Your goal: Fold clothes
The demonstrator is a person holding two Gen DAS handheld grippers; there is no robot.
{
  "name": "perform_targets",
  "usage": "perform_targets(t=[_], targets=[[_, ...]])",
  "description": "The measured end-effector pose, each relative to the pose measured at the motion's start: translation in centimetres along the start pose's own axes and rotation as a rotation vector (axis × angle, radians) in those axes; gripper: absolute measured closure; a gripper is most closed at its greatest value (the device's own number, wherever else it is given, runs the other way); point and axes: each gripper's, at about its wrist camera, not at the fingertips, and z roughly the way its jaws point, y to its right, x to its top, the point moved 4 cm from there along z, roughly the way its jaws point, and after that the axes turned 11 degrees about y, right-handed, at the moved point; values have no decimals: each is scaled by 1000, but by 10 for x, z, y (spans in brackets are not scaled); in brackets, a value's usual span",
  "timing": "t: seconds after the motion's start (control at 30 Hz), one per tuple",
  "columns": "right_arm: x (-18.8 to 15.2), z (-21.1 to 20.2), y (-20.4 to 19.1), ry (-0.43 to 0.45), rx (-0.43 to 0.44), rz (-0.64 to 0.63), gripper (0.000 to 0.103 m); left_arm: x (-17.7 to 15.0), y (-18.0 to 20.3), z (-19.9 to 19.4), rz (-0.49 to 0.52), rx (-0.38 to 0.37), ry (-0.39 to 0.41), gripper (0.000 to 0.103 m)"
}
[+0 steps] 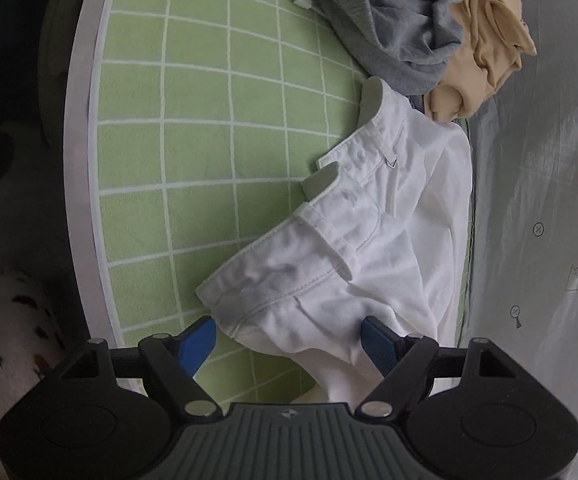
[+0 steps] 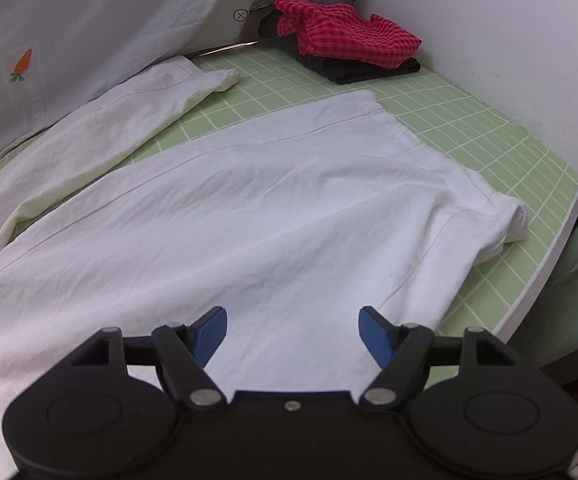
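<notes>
White trousers lie on a green grid mat [image 1: 193, 120]. In the left wrist view their waistband [image 1: 353, 208] with belt loops and buttons runs diagonally. My left gripper [image 1: 289, 340] stands open just over the waistband's near corner, and white cloth lies between its blue pads [image 1: 199, 344] without being pinched. In the right wrist view the two trouser legs [image 2: 249, 200] spread flat across the mat [image 2: 469, 128], one leg [image 2: 129, 120] angled off to the left. My right gripper [image 2: 293, 336] hovers open above the nearer leg with nothing gripped.
A heap of grey [image 1: 401, 20] and beige [image 1: 485, 40] clothes sits past the waistband. A folded red checked cloth [image 2: 345, 32] rests on a dark folded garment [image 2: 369, 70] in the far corner by a white wall [image 2: 489, 40]. A carrot-print sheet [image 2: 69, 20] borders the mat.
</notes>
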Motion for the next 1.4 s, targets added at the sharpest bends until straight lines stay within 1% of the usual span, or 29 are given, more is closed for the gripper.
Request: perform_targets(t=[0.07, 0.13, 0.2, 0.23, 0.27, 0.3, 0.33, 0.37, 0.4, 0.5, 0.57, 0.67, 0.77, 0.8, 0.87, 0.93, 1.0, 1.03, 1.07, 1.13, 1.17, 1.2, 1.23, 1.27, 1.37, 1.4], targets=[[-8, -10, -8, -6, -5, 2, 30, 3, -6, 8, -68, -30, -36, 23], [-16, -19, -16, -13, -9, 7, 30, 6, -6, 13, -75, -37, -55, 24], [-24, -27, -23, -15, -12, 4, 30, 13, -2, 18, -57, -48, -69, 26], [-27, -31, -26, -14, -14, -1, 30, 16, 1, 20, -43, -51, -69, 32], [-31, -34, -29, -13, -16, -6, 30, 20, 4, 22, -29, -55, -68, 43], [-34, -37, -33, -11, -18, -6, 30, 23, 7, 24, -14, -58, -68, 49], [-37, -40, -36, -10, -21, -6, 30, 27, 10, 26, 0, -62, -68, 62], [-40, -43, -38, -10, -24, -2, 30, 31, 15, 27, 17, -76, -64, 77], [-42, -46, -41, -10, -26, 4, 30, 37, 21, 27, 26, -98, -56, 82], [-46, -50, -50, -6, -22, 4, 30, 54, 41, 18, 92, -166, -5, 86], [-46, -51, -56, -6, -24, -2, 30, 62, 58, 6, 188, -193, 46, 87], [-46, -52, -63, -6, -21, 0, 30, 72, 80, -25, 430, -212, 151, 88], [-49, -48, -71, -25, -17, -18, 30, 75, 72, -42, 556, -136, 219, 88], [-51, -45, -73, -37, -14, -23, 30, 79, 61, -44, 576, -90, 228, 87], [-56, -41, -77, -65, -2, -29, 30, 84, 37, -39, 569, 11, 224, 87], [-61, -39, -80, -84, 11, -45, 30, 86, 10, -38, 526, 82, 203, 87], [-64, -37, -82, -94, 23, -65, 30, 87, -7, -32, 497, 149, 177, 86], [-63, -36, -82, -97, 28, -72, 30, 85, -9, -32, 505, 171, 171, 85], [-62, -35, -81, -97, 32, -74, 30, 83, -6, -33, 525, 180, 184, 83], [-59, -32, -78, -99, 39, -76, 29, 80, 3, -37, 570, 196, 214, 76], [-56, -31, -76, -95, 43, -73, 29, 79, 9, -39, 584, 199, 224, 65], [-53, -30, -73, -92, 45, -67, 29, 77, 16, -41, 597, 202, 234, 57], [-50, -28, -70, -88, 46, -60, 29, 76, 22, -44, 610, 204, 244, 44], [-47, -27, -67, -85, 47, -53, 29, 75, 29, -48, 608, 190, 262, 37], [-36, -19, -58, -77, 52, -19, 28, 75, 50, -63, 610, 161, 327, 34], [-32, -16, -56, -74, 54, -10, 28, 73, 60, -66, 629, 151, 354, 33]])
